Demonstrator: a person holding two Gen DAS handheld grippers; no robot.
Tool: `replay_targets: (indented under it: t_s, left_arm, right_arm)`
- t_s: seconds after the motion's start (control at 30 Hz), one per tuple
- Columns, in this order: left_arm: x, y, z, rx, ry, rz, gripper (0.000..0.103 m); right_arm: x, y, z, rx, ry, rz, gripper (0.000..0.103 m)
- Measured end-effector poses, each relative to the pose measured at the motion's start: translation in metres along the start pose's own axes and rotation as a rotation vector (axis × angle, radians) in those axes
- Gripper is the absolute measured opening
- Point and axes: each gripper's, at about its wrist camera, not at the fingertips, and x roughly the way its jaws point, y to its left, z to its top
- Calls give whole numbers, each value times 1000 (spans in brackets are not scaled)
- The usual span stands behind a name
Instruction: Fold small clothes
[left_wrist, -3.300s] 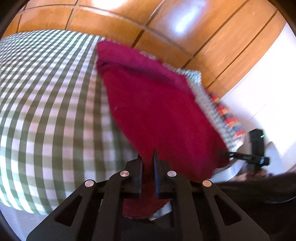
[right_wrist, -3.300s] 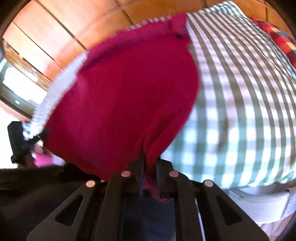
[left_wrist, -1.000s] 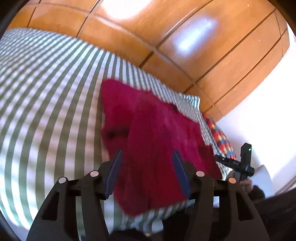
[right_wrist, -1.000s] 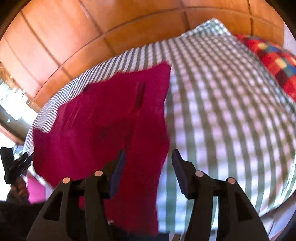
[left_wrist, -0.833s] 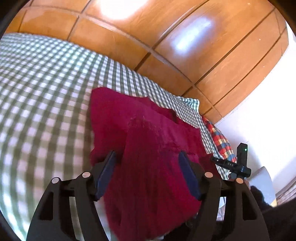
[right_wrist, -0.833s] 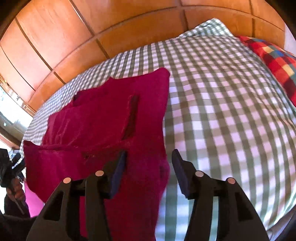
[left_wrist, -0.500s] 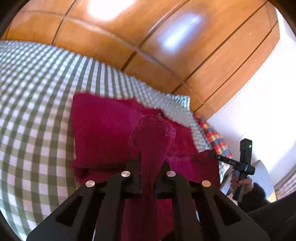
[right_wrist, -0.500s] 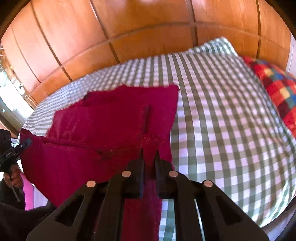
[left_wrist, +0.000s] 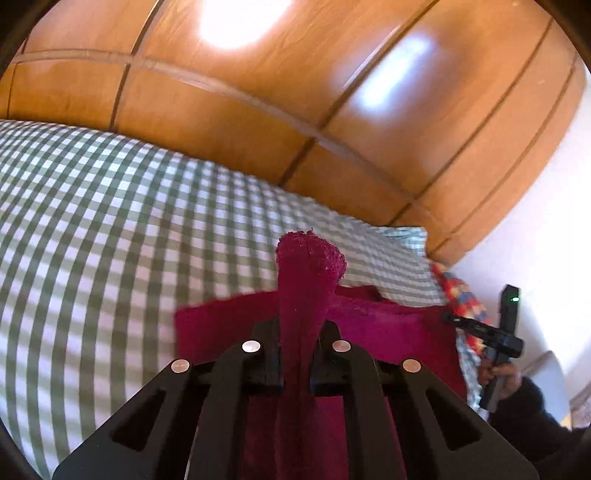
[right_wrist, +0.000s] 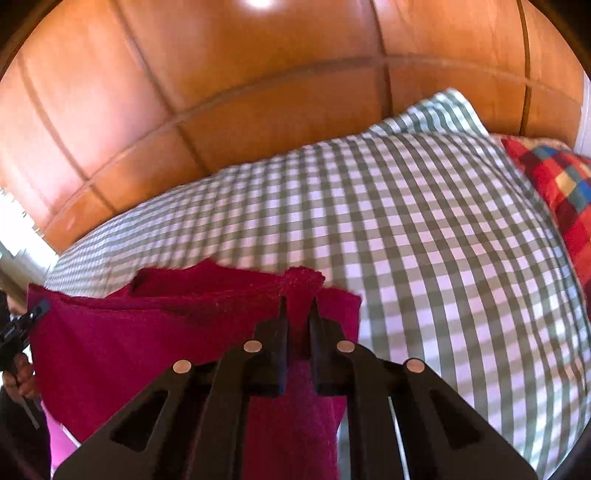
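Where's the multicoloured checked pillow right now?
In the right wrist view the multicoloured pillow lies at the far right edge, beside the green checked bedspread, below the wooden wall.

We carry two matte black grippers. On the left gripper (left_wrist: 298, 350) and the right gripper (right_wrist: 297, 345) alike, flat angular links with triangular cut-outs spread toward the camera, and four round silver pins (left_wrist: 251, 346) sit in a row across the linkage. The fingers (right_wrist: 282, 325) are thin black blades tapering to narrow tips. Seen from the left gripper, the right one shows a small green light (left_wrist: 513, 299), and we wear a dark sleeve (left_wrist: 528, 410).
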Motion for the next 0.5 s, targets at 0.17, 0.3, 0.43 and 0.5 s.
replay_targets:
  t_s: [0.17,0.3,0.43,0.5]
  left_arm:
    - [47,20,4,-23,85,62,7]
    - [46,35,-4,-91,106,65,24]
    - [8,37,-15,-104,65,27,38]
    - [-19,37,-28,-90,54,-6,38]
  right_arm:
    - [40,-4,6,4,60,-25,9]
    - [33,-5,5,8,47,-6,38]
    - [1,1,-11,-11,-4,2,61]
    - [-13,-1,-29,-14,1,14,64]
